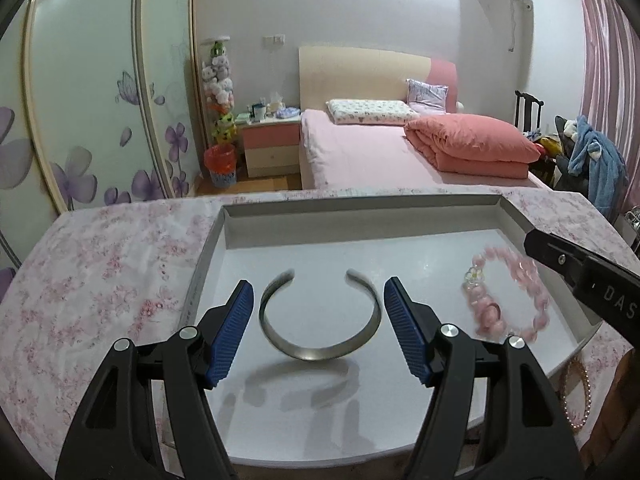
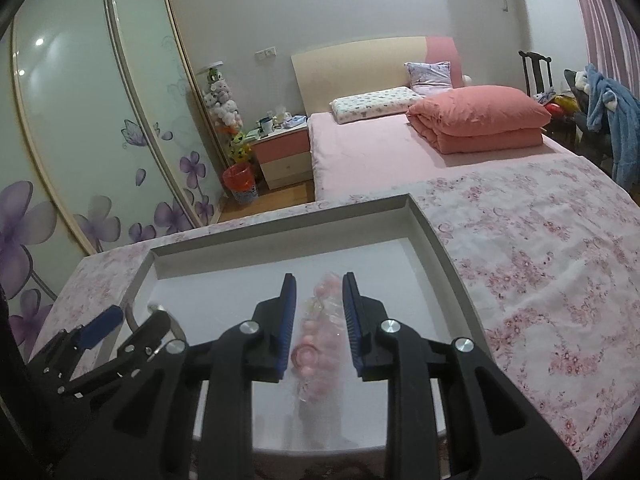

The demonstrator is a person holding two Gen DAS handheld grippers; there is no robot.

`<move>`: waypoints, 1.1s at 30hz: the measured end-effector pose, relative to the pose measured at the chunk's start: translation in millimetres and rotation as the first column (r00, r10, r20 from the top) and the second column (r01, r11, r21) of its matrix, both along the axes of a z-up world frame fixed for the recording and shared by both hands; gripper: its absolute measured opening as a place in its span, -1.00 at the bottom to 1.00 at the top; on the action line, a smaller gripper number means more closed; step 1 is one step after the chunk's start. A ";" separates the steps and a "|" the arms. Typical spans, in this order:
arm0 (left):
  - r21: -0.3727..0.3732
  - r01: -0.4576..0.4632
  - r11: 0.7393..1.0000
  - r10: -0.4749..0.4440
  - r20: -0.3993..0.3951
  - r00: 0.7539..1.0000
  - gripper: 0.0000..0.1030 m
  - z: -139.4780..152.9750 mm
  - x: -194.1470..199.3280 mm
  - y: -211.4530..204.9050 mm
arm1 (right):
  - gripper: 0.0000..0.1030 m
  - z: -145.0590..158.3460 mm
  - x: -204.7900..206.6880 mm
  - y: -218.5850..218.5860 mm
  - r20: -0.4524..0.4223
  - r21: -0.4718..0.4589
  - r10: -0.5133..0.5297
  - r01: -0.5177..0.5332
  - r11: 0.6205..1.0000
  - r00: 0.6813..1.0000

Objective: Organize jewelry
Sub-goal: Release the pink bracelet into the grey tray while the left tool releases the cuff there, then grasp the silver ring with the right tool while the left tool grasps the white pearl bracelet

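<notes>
A silver open cuff bracelet (image 1: 319, 322) lies in a white tray (image 1: 360, 210). My left gripper (image 1: 319, 304) is open, its blue pads on either side of the cuff, apart from it. A pink bead bracelet (image 1: 506, 294) lies blurred in the tray's right part. In the right wrist view my right gripper (image 2: 319, 300) is open, its jaws standing on either side of the pink bead bracelet (image 2: 318, 332) without touching it. The tray (image 2: 432, 232) and my left gripper (image 2: 120, 320) show there too. A pearl strand (image 1: 578, 396) lies outside the tray on the right.
The tray rests on a table with a pink floral cloth (image 1: 100, 280). The right gripper's black body (image 1: 580, 276) reaches over the tray's right rim. Behind are a pink bed (image 1: 380, 152), a nightstand (image 1: 272, 144) and a sliding wardrobe (image 1: 80, 100).
</notes>
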State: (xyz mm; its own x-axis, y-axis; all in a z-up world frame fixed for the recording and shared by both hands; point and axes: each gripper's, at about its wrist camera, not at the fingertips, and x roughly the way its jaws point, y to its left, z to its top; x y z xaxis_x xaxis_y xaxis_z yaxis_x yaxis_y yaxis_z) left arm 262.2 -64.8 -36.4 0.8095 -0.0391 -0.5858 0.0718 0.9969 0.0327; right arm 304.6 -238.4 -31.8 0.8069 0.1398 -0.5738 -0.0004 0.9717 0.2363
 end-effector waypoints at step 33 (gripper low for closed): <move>-0.084 -0.121 0.989 0.117 -0.060 0.991 0.39 1.7 -130.8 93.5 | -0.32 -32.1 -187.8 36.5 -0.194 -0.025 0.199 -0.208 0.978 0.961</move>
